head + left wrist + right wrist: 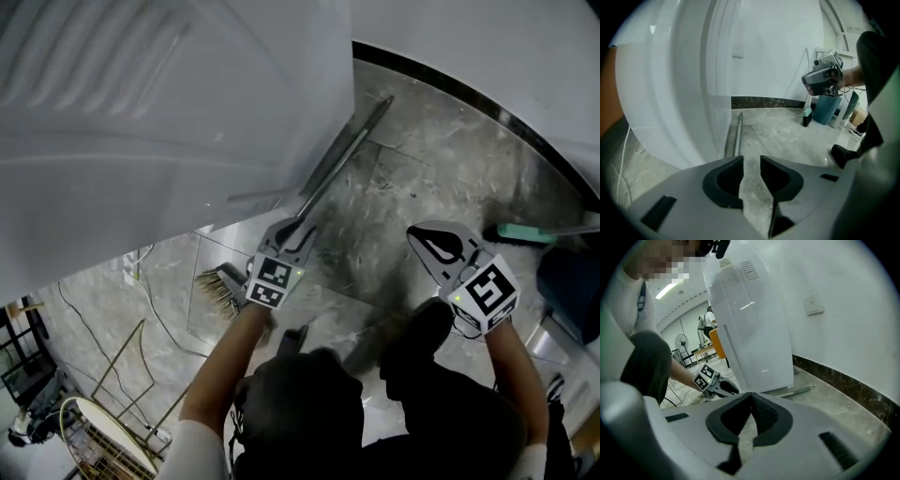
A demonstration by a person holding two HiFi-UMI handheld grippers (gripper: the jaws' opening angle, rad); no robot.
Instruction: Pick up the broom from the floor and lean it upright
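Tall white appliance, dark teal bin, marble floor

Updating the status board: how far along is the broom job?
Nothing done yet: the broom lies flat on the floor beside the white unit. In hand: left gripper open near the handle, nothing between its jaws; right gripper shut, empty. Left: grasp, lift, lean it upright.

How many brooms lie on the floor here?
1. The broom lies with bristles by the left gripper, handle along the white appliance. A teal tool at right is unclear; others may be hidden.
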